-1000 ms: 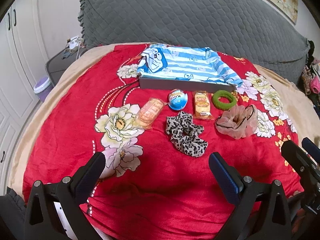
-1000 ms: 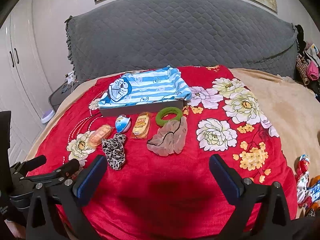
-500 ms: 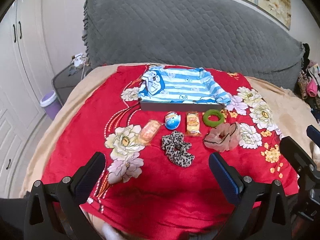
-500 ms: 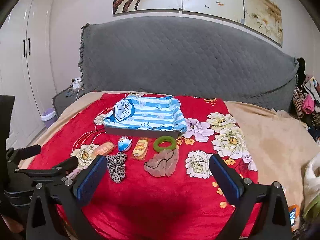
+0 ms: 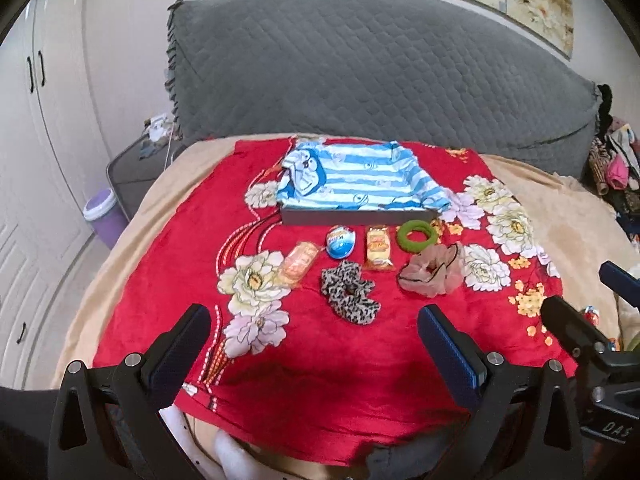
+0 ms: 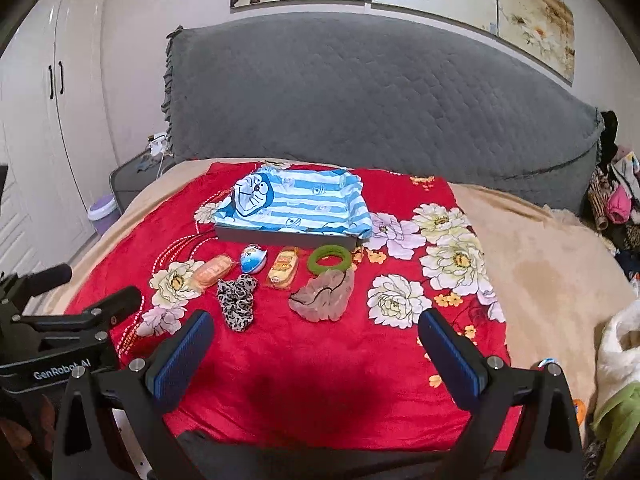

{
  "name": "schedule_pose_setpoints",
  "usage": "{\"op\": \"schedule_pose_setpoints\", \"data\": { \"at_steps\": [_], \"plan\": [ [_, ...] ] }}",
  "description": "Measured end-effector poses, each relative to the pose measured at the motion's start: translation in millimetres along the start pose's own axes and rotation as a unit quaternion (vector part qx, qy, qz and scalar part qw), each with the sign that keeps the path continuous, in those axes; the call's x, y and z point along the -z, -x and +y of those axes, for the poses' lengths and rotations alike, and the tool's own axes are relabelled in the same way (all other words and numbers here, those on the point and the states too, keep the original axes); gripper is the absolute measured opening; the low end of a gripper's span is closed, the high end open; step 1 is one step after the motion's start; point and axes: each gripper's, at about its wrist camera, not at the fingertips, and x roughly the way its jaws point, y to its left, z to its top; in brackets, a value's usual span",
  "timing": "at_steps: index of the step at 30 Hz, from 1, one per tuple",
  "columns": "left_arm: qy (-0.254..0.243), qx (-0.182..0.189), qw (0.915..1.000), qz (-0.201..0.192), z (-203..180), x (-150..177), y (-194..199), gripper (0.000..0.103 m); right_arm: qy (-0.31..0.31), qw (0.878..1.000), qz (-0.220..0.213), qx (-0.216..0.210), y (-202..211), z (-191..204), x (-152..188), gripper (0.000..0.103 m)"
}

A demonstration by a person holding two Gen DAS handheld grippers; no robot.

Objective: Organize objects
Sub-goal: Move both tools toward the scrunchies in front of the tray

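On the red flowered blanket [image 5: 168, 280] lie an orange snack pack [image 5: 300, 262], a blue-white egg [image 5: 340, 240], a yellow snack pack [image 5: 378, 247], a green ring [image 5: 417, 235], a leopard scrunchie [image 5: 350, 298] and a sheer beige scrunchie [image 5: 432, 274]. Behind them stands a grey tray lined with blue striped cloth [image 5: 360, 184]. My left gripper [image 5: 314, 340] is open and empty, above the blanket's near edge. My right gripper [image 6: 316, 340] is open and empty, also short of the objects; the tray [image 6: 296, 204] and beige scrunchie [image 6: 324, 296] lie ahead of it.
A grey quilted headboard [image 5: 360, 80] rises behind the bed. White wardrobes [image 5: 36, 140] and a purple bin [image 5: 102, 216] stand at the left. Clothes pile [image 6: 616, 196] at the right. A beige blanket [image 6: 552, 264] covers the bed's right side.
Both grippers pulled back and up from the objects, then eased a little closer again. The objects have not moved. Both stay open.
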Motion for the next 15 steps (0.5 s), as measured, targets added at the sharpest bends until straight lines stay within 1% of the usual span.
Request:
{"op": "schedule_pose_setpoints", "data": {
  "at_steps": [3, 10, 15],
  "plan": [
    [0.007, 0.005, 1.0, 0.005, 1.2, -0.3, -4.4, 0.103, 0.001, 1.0, 0.008, 0.004, -5.7, 0.0, 2.1, 0.103],
    [0.013, 0.01, 0.9988, 0.046, -1.3, 4.8, -35.4, 0.103, -0.006, 0.999, 0.027, 0.016, -30.2, -6.6, 8.6, 0.103],
    [0.004, 0.014, 0.9985, 0.054, -7.0, 7.2, -51.9, 0.103, -0.013, 0.999, 0.045, 0.02, -48.8, -12.2, 11.1, 0.103]
  ]
}}
